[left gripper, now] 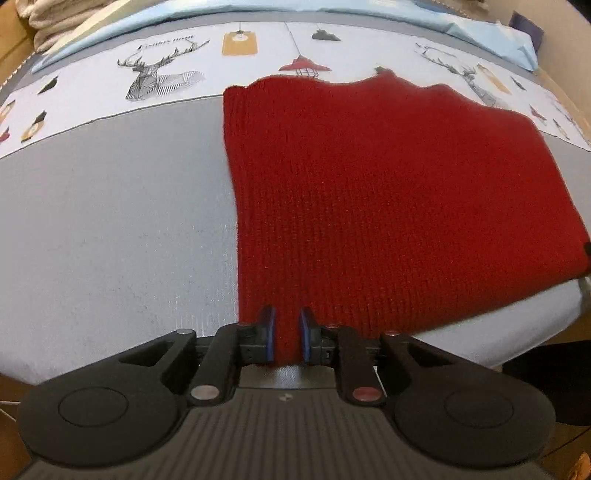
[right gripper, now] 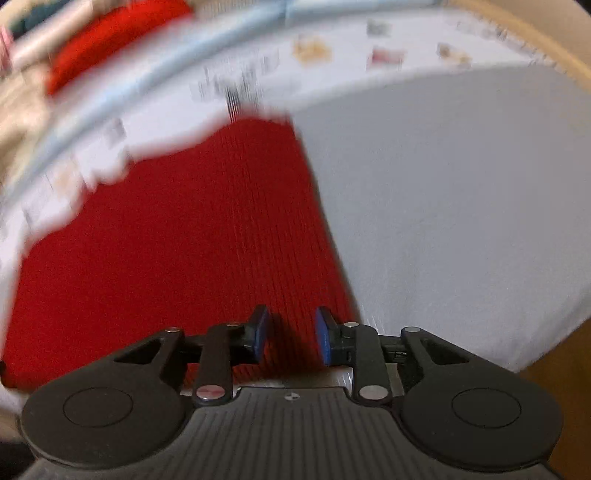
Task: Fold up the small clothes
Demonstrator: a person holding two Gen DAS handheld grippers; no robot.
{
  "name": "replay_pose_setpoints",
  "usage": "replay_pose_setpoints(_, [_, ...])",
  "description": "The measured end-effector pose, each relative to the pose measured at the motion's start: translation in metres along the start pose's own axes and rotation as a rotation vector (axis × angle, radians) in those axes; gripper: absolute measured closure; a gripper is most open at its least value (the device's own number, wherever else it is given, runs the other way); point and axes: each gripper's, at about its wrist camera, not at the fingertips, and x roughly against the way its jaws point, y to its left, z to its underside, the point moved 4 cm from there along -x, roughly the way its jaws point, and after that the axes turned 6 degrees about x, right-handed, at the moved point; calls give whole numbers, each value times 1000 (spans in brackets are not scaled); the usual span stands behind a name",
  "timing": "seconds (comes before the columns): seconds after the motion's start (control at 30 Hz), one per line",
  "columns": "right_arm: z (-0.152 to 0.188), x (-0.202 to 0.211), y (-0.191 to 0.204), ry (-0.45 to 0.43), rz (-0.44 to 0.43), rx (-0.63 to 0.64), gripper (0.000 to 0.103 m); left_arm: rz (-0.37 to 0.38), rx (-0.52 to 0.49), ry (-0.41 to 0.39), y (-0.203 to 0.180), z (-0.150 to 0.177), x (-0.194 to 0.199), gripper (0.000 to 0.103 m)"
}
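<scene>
A red knitted garment (left gripper: pixel 388 192) lies flat on the grey table cover, folded into a rough rectangle. My left gripper (left gripper: pixel 287 334) is at its near left corner, blue pads close together with the near hem between them. In the right wrist view the same red garment (right gripper: pixel 177 240) fills the left half, blurred by motion. My right gripper (right gripper: pixel 290 336) is over its near right corner, pads apart with a clear gap, knit showing between them.
The grey table cover (left gripper: pixel 110 221) has a white printed band with deer and lamps (left gripper: pixel 155 74) along the far side. A light blue cloth (left gripper: pixel 480 33) lies behind it. Another red item (right gripper: pixel 110 40) and piled fabrics sit at the far left in the right wrist view.
</scene>
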Motion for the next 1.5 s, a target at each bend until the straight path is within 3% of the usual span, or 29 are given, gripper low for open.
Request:
replay_pose_setpoints(0.17, [-11, 15, 6, -105, 22, 17, 73, 70, 43, -116, -5, -13, 25, 86])
replay_pose_setpoints(0.27, [-6, -2, 2, -22, 100, 53, 67, 7, 15, -1, -5, -8, 0, 85])
replay_pose_setpoints(0.3, [-4, -9, -1, 5, 112, 49, 58, 0, 12, 27, -6, -5, -6, 85])
replay_pose_setpoints(0.33, [-5, -11, -1, 9, 110, 31, 57, -4, 7, 15, -6, -9, -9, 85])
replay_pose_setpoints(0.5, [-18, 21, 10, -143, 81, -9, 57, 69, 14, -162, -8, -26, 39, 80])
replay_pose_setpoints(0.67, [-12, 55, 33, -276, 49, 22, 57, 46, -76, -353, 4, -48, 92, 70])
replay_pose_setpoints(0.77, [-4, 64, 50, -310, 43, 66, 57, 45, -54, -410, 20, -45, 109, 65])
replay_pose_setpoints(0.87, [14, 68, 74, -321, 28, 94, 57, 33, 6, -423, 40, -30, 102, 65])
replay_pose_setpoints(0.93, [18, 67, 91, -324, 14, 107, 57, 28, 41, -369, 48, -27, 92, 66])
replay_pose_setpoints(1.13, [21, 58, 150, -330, -8, 151, 57, 9, 99, -368, 79, -26, 93, 65])
replay_pose_setpoints(1.23, [24, 50, 185, -329, -35, 193, 68, 8, 123, -374, 93, -25, 96, 65])
replay_pose_setpoints(1.3, [27, 43, 212, -318, -69, 227, 88, 6, 135, -372, 102, -24, 96, 65])
replay_pose_setpoints(1.37, [31, 37, 239, -319, -94, 267, 92, 2, 152, -374, 112, -23, 98, 65])
replay_pose_setpoints(1.5, [44, 27, 293, -311, -164, 372, 92, 3, 200, -376, 134, -20, 101, 65])
